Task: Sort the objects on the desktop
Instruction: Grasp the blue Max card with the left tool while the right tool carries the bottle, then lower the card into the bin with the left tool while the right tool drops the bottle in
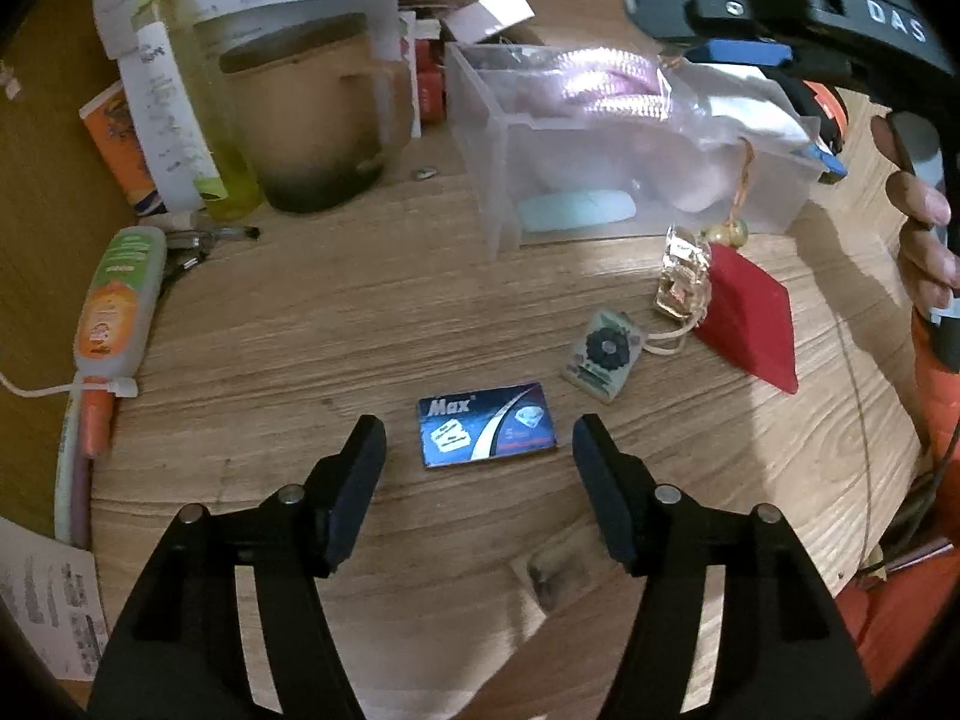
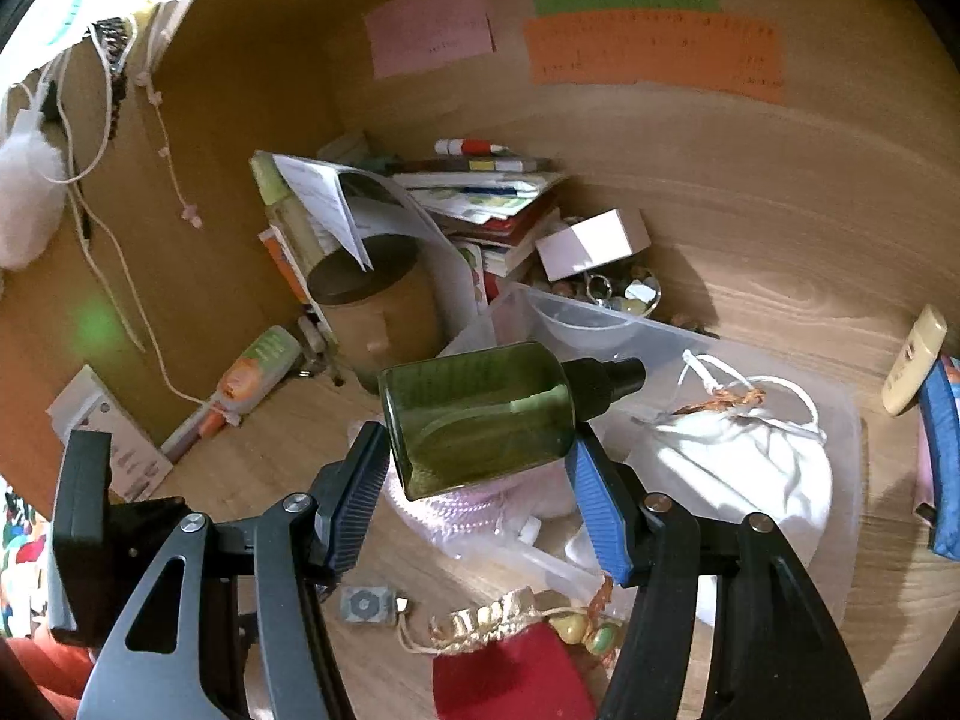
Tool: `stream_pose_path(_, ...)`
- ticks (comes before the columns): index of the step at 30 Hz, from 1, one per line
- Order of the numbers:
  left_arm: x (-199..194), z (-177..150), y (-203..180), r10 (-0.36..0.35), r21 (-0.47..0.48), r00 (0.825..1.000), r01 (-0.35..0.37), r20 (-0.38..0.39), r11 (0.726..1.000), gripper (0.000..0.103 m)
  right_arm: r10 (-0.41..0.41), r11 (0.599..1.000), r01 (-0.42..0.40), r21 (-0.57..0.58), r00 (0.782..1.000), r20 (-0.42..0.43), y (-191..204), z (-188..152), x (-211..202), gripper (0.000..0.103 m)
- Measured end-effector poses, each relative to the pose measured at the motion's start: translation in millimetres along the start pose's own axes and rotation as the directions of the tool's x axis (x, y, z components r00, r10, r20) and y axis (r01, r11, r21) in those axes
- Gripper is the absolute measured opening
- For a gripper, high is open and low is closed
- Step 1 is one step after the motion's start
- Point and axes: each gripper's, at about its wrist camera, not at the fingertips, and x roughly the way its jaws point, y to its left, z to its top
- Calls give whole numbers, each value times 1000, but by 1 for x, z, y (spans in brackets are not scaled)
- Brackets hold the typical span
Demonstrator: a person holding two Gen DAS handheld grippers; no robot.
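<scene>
My left gripper is open and empty, low over the wooden desk, its fingers either side of a blue "Max" box. My right gripper holds a green bottle with a black cap on its side above a clear plastic bin. The bin holds a white drawstring pouch and pink rope. In the left wrist view the right gripper hangs over the bin. A red pouch, a gold charm and a small flower tag lie right of the box.
A brown jar, a yellow-green bottle and papers stand at the back left. An orange-green tube lies at the left edge. Stacked books and a white box sit behind the bin. A blue strap is at right.
</scene>
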Motion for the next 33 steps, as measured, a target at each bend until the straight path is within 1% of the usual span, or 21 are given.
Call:
stream_pose_path(2,4,1,-1,-9,-6,1000,9,-5,1000,64,-4,1000,4,2,1000,-13,-1,1,6,57)
stream_pose_path(4,9,2,1,19,-22,1000,-19,-1,1000,48,-4,1000,5,8,1000,-21,-3,2,10,57)
stream_pose_path(5,8,2,2,47,-22,999,-47,11,999,48,-5,1000,5,10,1000,-27,-5,3,12,57)
stream_pose_path(6,8,3,3,52,-28,999,-52,14,998,48,-6,1000,7,12,999,-31,-6,3,15,57)
stream_pose_path(10,5,4,18,57,-85,998,-55,22,995,48,-11,1000,12,25,998,-54,-13,5,24,57)
stream_pose_path(11,1,6,22,54,-104,998,-51,34,993,48,-13,999,15,28,998,-59,-15,5,27,57)
stream_pose_path(13,-11,14,29,36,-135,997,-27,71,991,48,-15,999,17,35,998,-65,-17,4,29,57)
stream_pose_path(16,-26,25,29,33,-150,990,-12,135,989,48,-19,999,22,42,997,-72,-22,3,30,57)
stream_pose_path(19,-39,43,28,2,-159,979,31,205,987,48,-22,999,26,40,997,-79,-25,2,28,57)
stream_pose_path(23,-50,66,24,-34,-159,963,79,269,984,48,-24,999,27,40,996,-87,-30,0,26,56)
stream_pose_path(25,-50,81,18,-43,-149,956,89,290,985,48,-27,999,30,39,996,-90,-34,-1,25,56)
stream_pose_path(28,-47,93,10,-54,-131,953,97,297,987,48,-40,998,43,36,995,-91,-39,-2,23,56)
stream_pose_path(31,-38,107,1,-84,-113,955,120,284,986,48,-42,998,45,33,995,-91,-43,-4,21,55)
stream_pose_path(33,-29,116,-7,-91,-95,960,120,266,988,48,-43,998,46,32,995,-90,-43,-4,21,55)
